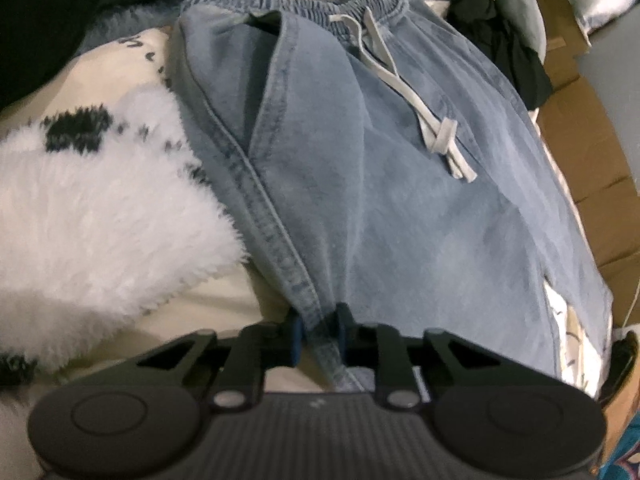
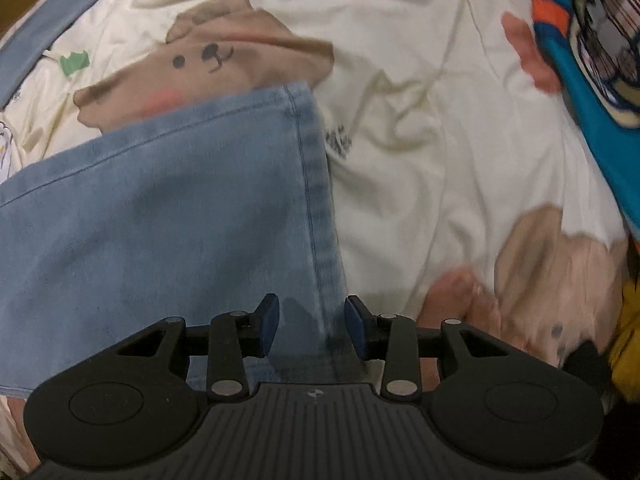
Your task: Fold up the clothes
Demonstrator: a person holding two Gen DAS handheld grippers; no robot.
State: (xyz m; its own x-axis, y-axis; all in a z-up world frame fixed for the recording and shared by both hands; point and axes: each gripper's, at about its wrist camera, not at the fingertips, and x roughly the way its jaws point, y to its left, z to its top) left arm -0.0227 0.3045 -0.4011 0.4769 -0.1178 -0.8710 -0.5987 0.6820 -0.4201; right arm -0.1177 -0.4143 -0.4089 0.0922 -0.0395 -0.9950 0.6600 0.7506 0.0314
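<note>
**A:** Across the bed, what am I looking at? Any readable labels or brand stuff?

**B:** Honestly nothing legible. The cream bed sheet [image 2: 400, 160] has cartoon prints, a brown bear face [image 2: 208, 56] toward the far side, plus a small dark scribble of text [image 2: 338, 142] just right of the jeans hem, too blurry to read. In the left wrist view there's more dark lettering on the sheet at the far left [image 1: 148, 52], also unreadable. No tags visible on the jeans themselves.

**A:** Where are the jeans then?

**B:** Light blue jeans [image 1: 360, 180] are spread on the bed, elastic waistband [image 1: 288, 4] at the far end with a white drawstring [image 1: 400, 80] trailing over the front. A fluffy white blanket with black patches [image 1: 100, 208] sits just left of them, dark clothing [image 1: 508, 48] piled far right, brown cardboard [image 1: 580, 140] along the right edge.

**A:** And the fingers?

**B:** Left gripper [image 1: 318, 336] has its fingers pinched on the seamed denim edge at the near side; fabric runs right between the blue pads. Right gripper [image 2: 311, 328] is straight above the leg hem [image 2: 316, 184], fingers standing apart, denim lying beneath the gap and the pads not pressing it. So nothing held on that side. A teal patterned cloth [image 2: 592, 100] shows at the far right there.
</note>
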